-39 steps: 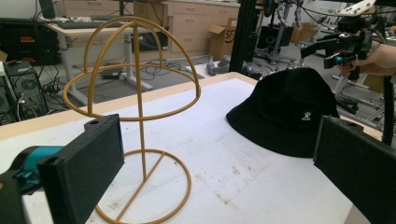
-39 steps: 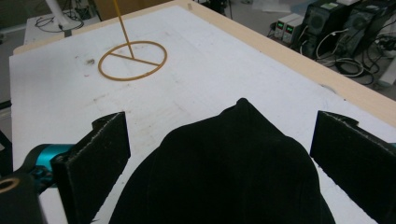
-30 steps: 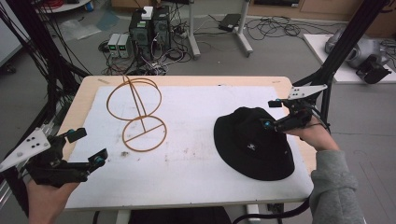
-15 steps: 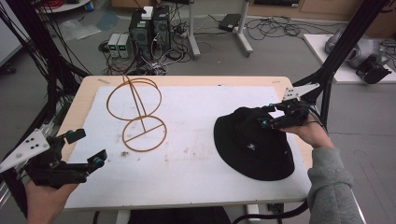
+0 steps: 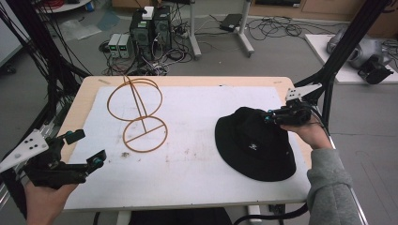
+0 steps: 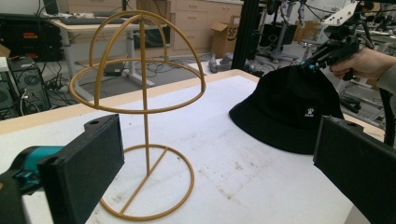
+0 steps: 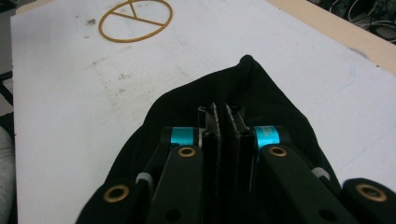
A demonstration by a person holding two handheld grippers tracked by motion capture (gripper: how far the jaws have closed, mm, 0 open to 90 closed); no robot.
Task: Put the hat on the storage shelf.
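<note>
The right gripper [image 7: 226, 122] has just squeezed shut on the black hat [image 5: 256, 143]; the left gripper [image 5: 84, 149] waits, jaws apart; next, I think, lift the hat onto the gold stand [image 5: 137, 112].

hats: one, a black bucket hat [image 5: 256, 143] lying on the counter
hat stands: one, a gold wire hat stand [image 5: 137, 115] with a round foot and a domed top
counters: one counter [image 5: 187, 82], pale wood at the rim
white mats: one white mat [image 5: 197, 122] spread over most of the counter
tongs: two, the left tongs [image 5: 85, 149] and the right tongs [image 5: 269, 118]
hands: two, one behind each pair of tongs
computer towers on the floor: two, dark, side by side
</note>
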